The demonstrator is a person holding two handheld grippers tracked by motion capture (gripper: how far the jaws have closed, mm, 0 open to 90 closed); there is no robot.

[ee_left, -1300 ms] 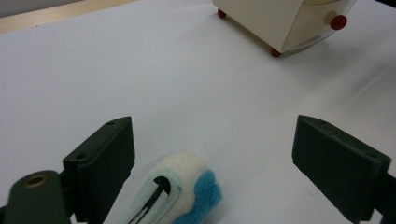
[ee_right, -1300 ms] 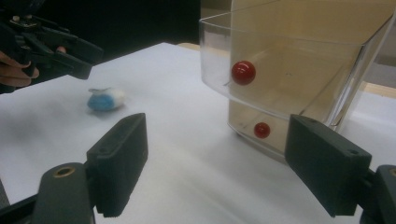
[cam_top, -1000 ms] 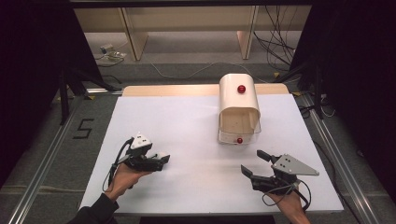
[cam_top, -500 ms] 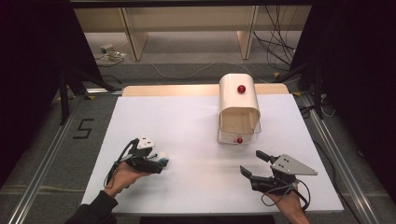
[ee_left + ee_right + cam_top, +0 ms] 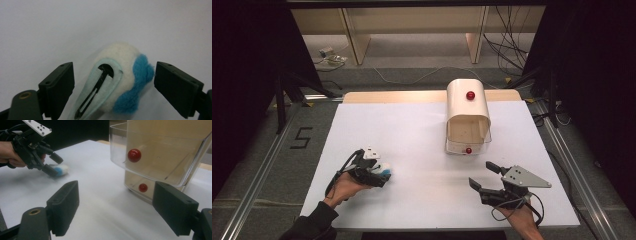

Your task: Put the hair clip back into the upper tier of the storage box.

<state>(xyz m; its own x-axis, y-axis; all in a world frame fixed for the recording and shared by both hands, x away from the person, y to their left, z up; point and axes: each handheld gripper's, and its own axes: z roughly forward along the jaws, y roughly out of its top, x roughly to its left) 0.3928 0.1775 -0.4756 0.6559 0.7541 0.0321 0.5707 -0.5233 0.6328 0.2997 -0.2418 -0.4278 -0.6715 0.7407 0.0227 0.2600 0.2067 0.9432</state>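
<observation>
**Left gripper straddles a felt hair clip; bread box stands open**

Left gripper (image 5: 110, 82) has its jaws wide around a white-and-blue felt hair clip (image 5: 120, 82) lying near the worktop's (image 5: 412, 130) front-left corner, not gripping it. Right gripper (image 5: 486, 177), also wide, holds nothing near the front-right corner. Toward the rear edge, a cream bread box (image 5: 468, 120) with red knobs (image 5: 470, 95) shows no contents.

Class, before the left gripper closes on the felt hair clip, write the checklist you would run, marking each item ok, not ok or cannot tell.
1. Left gripper open: ok.
2. Felt hair clip sits between its jaws: ok.
3. Jaws already touching the clip: cannot tell.
4. Clip lies on the white table: ok.
5. Right gripper open and apart from the clip: ok.
6. Bread box with red knob stands apart from the left gripper: ok.
</observation>
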